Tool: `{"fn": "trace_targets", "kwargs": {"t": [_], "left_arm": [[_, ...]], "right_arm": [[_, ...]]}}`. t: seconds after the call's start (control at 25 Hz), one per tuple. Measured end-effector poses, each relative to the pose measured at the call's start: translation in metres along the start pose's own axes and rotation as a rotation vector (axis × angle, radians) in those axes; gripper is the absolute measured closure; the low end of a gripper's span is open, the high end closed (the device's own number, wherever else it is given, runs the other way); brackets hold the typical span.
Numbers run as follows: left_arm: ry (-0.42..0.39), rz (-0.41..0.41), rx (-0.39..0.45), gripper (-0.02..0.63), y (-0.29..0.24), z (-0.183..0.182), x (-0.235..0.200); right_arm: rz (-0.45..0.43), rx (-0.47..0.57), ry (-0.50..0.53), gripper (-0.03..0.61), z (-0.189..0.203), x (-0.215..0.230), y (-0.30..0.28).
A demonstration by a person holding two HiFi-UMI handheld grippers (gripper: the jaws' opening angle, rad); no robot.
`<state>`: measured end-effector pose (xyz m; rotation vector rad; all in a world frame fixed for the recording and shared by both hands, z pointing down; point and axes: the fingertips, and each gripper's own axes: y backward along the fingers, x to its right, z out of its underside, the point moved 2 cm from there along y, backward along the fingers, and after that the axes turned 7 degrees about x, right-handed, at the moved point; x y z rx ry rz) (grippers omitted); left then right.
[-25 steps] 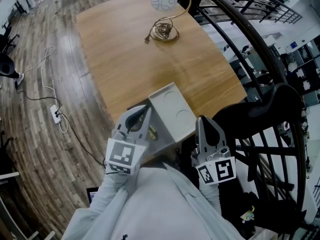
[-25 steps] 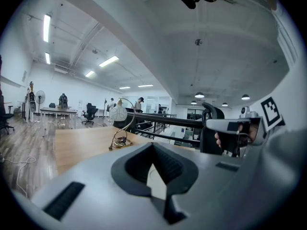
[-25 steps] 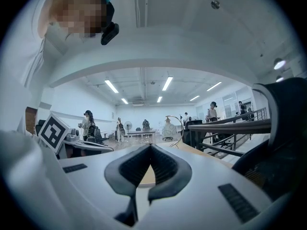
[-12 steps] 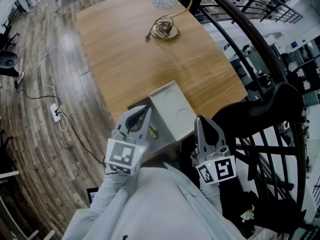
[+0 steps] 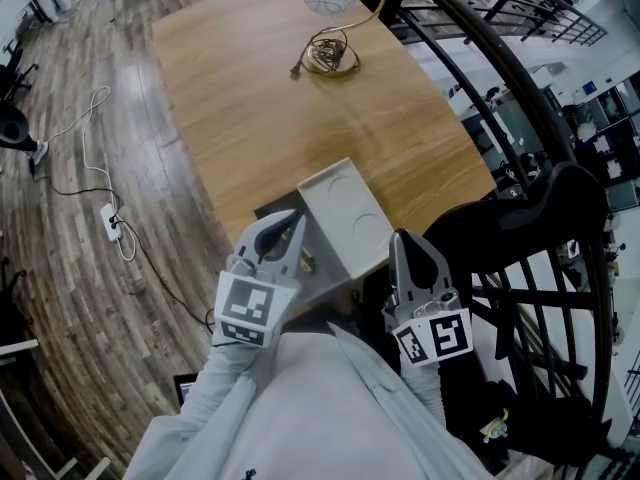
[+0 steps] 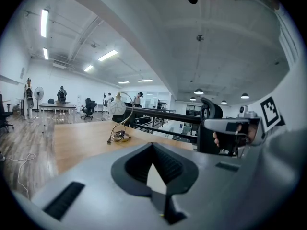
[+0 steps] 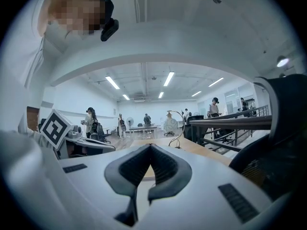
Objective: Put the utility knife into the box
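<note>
The box [image 5: 345,213] is made out in the head view; the left gripper [image 6: 152,146] and right gripper [image 7: 150,146] are seen closed, empty, in theirs.

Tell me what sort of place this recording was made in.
Probably a large open-plan office or lab: a wooden table beside a black railing, office chairs farther back, and strip lights on a high ceiling.
</note>
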<state>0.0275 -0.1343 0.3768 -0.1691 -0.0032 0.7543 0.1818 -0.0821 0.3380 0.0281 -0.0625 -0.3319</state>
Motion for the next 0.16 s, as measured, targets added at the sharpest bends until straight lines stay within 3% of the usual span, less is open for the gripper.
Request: {"fn": "trace_targets", "kwargs": {"t": [0.16], "left_arm": [[0.003,-0.003,-0.008,0.595,-0.0026,0.0003,-0.001]], "right_arm": [[0.006,-0.002,-0.004,0.561,0.0008,0.0034,-0.0016]]}}
